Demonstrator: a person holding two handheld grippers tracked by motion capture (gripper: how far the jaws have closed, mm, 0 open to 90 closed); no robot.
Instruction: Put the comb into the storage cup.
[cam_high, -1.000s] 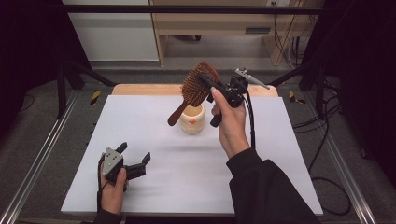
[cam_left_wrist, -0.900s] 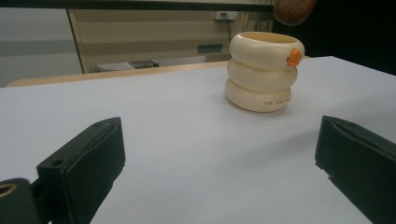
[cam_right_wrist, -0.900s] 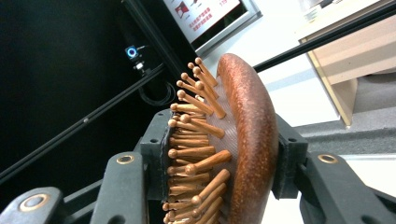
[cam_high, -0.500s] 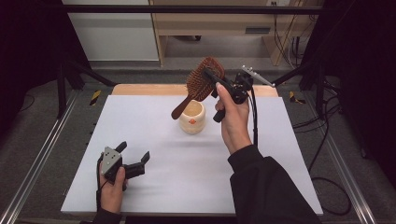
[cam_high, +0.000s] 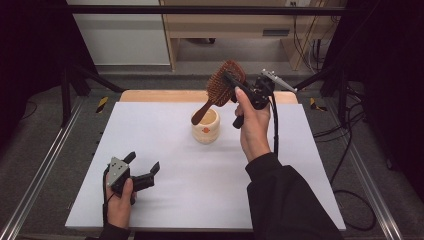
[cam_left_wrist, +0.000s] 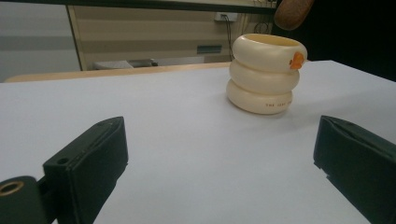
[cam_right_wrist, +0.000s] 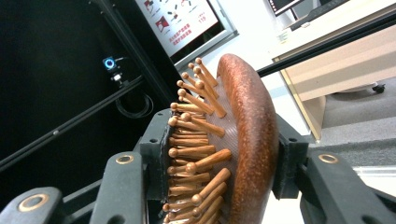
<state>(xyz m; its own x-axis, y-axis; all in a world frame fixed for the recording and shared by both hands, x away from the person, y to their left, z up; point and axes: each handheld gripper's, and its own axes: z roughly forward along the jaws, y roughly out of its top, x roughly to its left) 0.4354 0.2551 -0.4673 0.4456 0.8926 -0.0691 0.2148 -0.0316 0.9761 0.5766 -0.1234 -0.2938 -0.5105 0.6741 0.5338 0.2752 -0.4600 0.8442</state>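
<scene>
A brown wooden hairbrush (cam_high: 222, 89) hangs in the air above a cream ribbed cup (cam_high: 205, 126) with an orange mark, its handle end pointing down toward the cup's mouth. My right gripper (cam_high: 236, 84) is shut on the brush head; in the right gripper view the jaws clamp the hairbrush (cam_right_wrist: 243, 149) across its bristles and back. The handle tip (cam_left_wrist: 293, 11) shows just above the cup (cam_left_wrist: 266, 74) in the left gripper view. My left gripper (cam_high: 145, 167) rests low at the front left of the white table (cam_high: 165, 150), open with nothing between its jaws.
A wooden strip (cam_high: 150, 95) edges the table's far side. Metal frame rails (cam_high: 40, 175) run along both sides, with cables (cam_high: 345, 165) on the floor at the right. A light wooden bench (cam_high: 240, 25) stands beyond the table.
The right hand has shifted the brush slightly right and up, so its handle end now hangs over the cup. The left gripper has stayed put.
</scene>
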